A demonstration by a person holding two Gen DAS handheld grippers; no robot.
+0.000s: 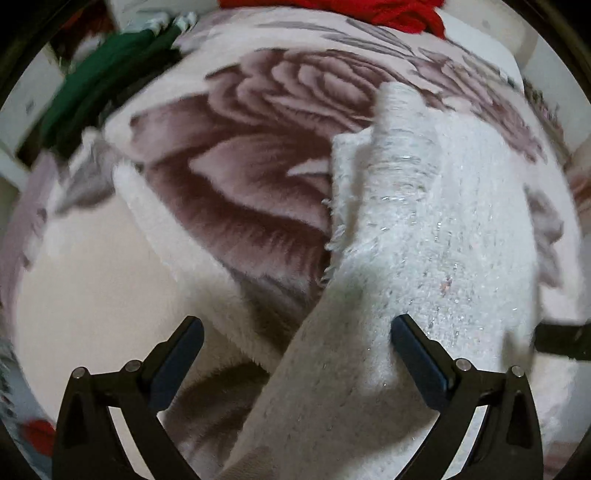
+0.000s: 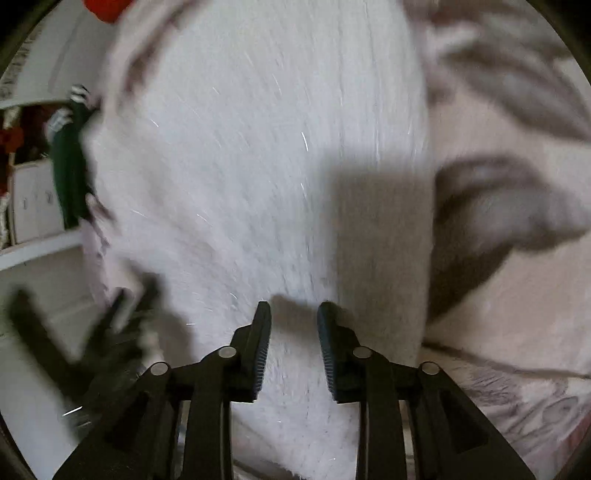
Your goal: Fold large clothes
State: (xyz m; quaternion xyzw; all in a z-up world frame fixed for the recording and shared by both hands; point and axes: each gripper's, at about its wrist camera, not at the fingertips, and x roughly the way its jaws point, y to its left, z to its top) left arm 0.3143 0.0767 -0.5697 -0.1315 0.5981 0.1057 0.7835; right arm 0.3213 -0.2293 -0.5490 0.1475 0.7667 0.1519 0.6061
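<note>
Left wrist view is showing the left gripper (image 1: 295, 354) hovering with its jaws spread wide apart over the white sweater (image 1: 424, 240), a fuzzy knit with glinting threads that is lying on a floral blanket (image 1: 240, 155). A long sleeve-like part of the sweater is running up between the two fingers, and the right-hand finger (image 1: 417, 362) is lying against the knit, though nothing is being pinched. The sweater is spreading toward the right of this view, with a fringed edge showing at its left side. A green garment (image 1: 99, 81) is lying at the blanket's far left edge and a red garment (image 1: 388, 11) at the far end. The other gripper's dark tip is showing at the right edge, blurred. In the right wrist view the right gripper (image 2: 294, 325) is sitting just above the same sweater (image 2: 258, 147), its jaws standing partly apart with a clear gap and holding nothing. The sweater is filling the centre, blurred, with the blanket (image 2: 517, 258) to its right and the left gripper (image 2: 92, 339) smeared at lower left.
</note>
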